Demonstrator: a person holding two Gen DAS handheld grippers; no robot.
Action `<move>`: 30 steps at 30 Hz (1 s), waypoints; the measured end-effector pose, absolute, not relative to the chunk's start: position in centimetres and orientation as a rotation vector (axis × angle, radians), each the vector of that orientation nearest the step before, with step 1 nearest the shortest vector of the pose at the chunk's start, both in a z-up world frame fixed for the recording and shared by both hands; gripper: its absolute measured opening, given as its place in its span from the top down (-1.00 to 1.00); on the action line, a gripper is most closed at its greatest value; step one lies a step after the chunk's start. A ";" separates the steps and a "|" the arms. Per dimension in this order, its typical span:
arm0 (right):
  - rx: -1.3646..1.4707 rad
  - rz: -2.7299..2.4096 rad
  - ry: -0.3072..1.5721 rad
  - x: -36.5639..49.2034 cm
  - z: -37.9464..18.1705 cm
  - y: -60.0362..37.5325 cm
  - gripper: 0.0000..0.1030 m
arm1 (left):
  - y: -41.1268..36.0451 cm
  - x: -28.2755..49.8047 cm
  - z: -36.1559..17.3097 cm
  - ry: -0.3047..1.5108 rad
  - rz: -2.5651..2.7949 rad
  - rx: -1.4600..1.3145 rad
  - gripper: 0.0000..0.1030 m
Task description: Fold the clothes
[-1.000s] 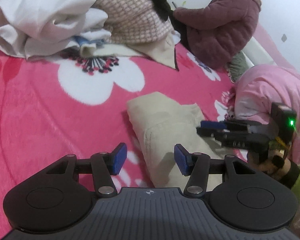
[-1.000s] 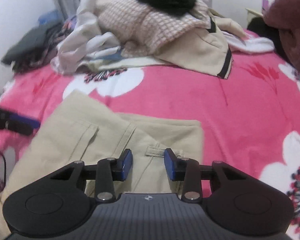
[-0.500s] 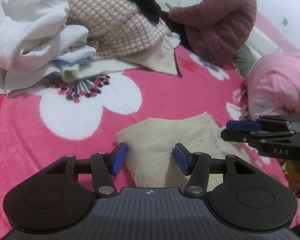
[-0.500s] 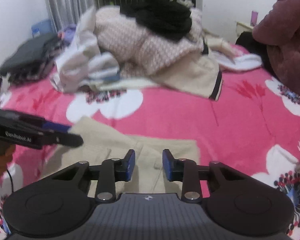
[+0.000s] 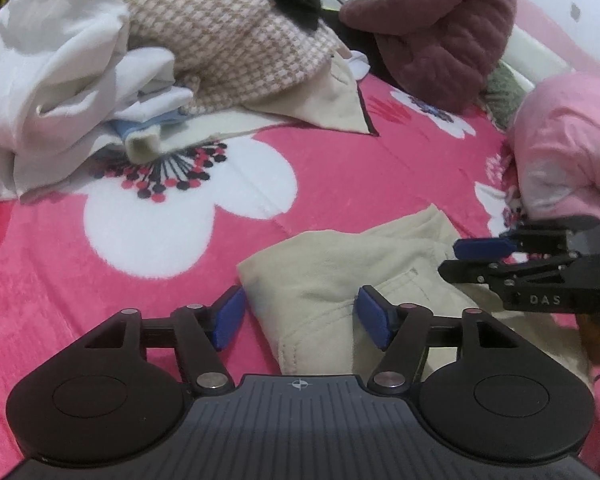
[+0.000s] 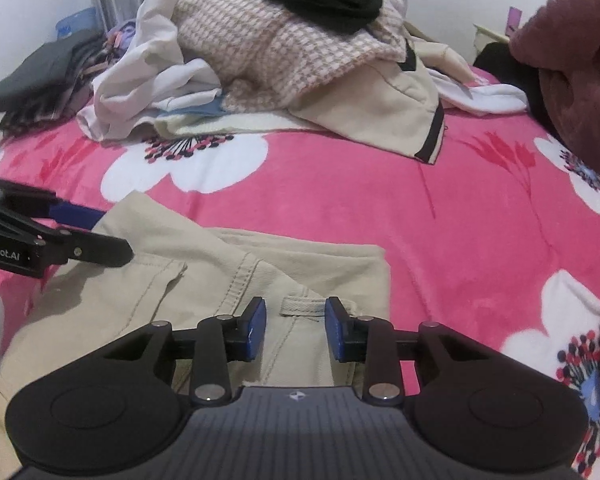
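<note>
Hovering over beige trousers (image 6: pixel 228 280) lying part-folded on a pink flowered bed (image 6: pixel 440 216), both claws stand open and hold nothing. The left claw (image 5: pixel 300 316), whose jaws have just been widening, straddles the folded corner of the cloth; the right claw (image 6: pixel 296 326) brackets a belt loop at the waistband, pads apart. A heap of unfolded clothes (image 6: pixel 284 48) waits beyond. Next, by the look of it: each claw pinches its edge to fold again.

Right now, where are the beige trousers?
The beige trousers lie on the pink flowered blanket, nearer the cameras than the clothes pile, under both open grippers: the right gripper over the waistband, the left gripper at one corner.
</note>
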State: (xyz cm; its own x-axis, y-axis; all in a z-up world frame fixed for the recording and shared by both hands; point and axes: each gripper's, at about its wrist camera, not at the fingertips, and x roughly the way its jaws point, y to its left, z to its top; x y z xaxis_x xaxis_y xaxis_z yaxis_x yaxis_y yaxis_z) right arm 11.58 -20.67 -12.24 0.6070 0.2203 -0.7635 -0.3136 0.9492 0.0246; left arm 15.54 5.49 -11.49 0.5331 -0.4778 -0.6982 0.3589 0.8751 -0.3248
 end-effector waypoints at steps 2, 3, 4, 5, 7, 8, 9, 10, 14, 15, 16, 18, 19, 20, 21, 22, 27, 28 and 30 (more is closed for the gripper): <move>-0.097 0.282 0.845 10.6 -10.9 -21.4 0.36 | 6.1 15.6 -11.3 0.875 -0.499 -0.197 -0.24; -0.086 0.263 0.835 9.9 -10.1 -21.8 0.36 | 6.4 15.6 -11.1 0.873 -0.495 -0.218 -0.23; -0.074 0.250 0.823 9.1 -9.2 -22.3 0.36 | 6.6 15.6 -10.8 0.869 -0.488 -0.233 -0.21; -0.058 0.253 0.811 8.1 -8.3 -22.6 0.36 | 6.8 15.5 -10.4 0.858 -0.479 -0.243 -0.20; -0.065 0.273 0.793 5.7 -6.4 -22.7 0.33 | 7.4 15.3 -9.5 0.833 -0.475 -0.267 -0.17; -0.081 0.299 0.793 4.6 -5.6 -22.2 0.31 | 7.6 15.2 -9.1 0.822 -0.487 -0.283 -0.16; -0.095 0.336 0.796 3.6 -5.0 -21.4 0.31 | 7.6 15.1 -8.8 0.817 -0.501 -0.291 -0.16; -0.102 0.383 0.800 2.6 -4.5 -20.4 0.31 | 7.4 15.1 -8.7 0.819 -0.505 -0.282 -0.16; -0.176 0.529 0.825 -0.2 -4.2 -16.2 0.37 | 5.1 14.7 -9.8 0.856 -0.488 -0.137 -0.15; -0.233 0.529 0.849 -0.5 -5.2 -15.5 0.37 | 4.5 14.5 -10.2 0.863 -0.481 -0.100 -0.17; -0.284 0.510 0.888 -0.6 -6.7 -15.1 0.37 | 4.6 14.6 -10.4 0.866 -0.485 -0.112 -0.20; -0.297 0.469 0.932 -0.3 -9.4 -15.6 0.37 | 4.8 14.7 -10.8 0.872 -0.492 -0.134 -0.24; -0.225 0.464 0.940 0.1 -9.6 -16.4 0.37 | 5.0 14.9 -10.9 0.883 -0.492 -0.154 -0.24; -0.173 0.455 0.946 0.4 -9.6 -16.9 0.40 | 5.2 15.1 -11.0 0.894 -0.493 -0.173 -0.24; -0.173 0.439 0.942 0.5 -8.9 -16.8 0.41 | 5.3 15.2 -11.0 0.895 -0.491 -0.175 -0.24; -0.177 0.421 0.934 0.5 -8.2 -16.6 0.41 | 5.5 15.2 -10.9 0.895 -0.490 -0.177 -0.23; 0.125 0.165 0.867 -1.4 -5.4 -22.5 0.36 | 7.3 13.1 -8.6 0.828 -0.489 -0.190 -0.17; 0.248 0.098 0.855 -2.1 -5.2 -24.6 0.29 | 7.7 12.1 -8.1 0.809 -0.507 -0.177 -0.17; 0.511 0.005 0.839 -4.2 -6.0 -28.5 0.21 | 7.7 9.8 -7.2 0.779 -0.564 -0.124 -0.18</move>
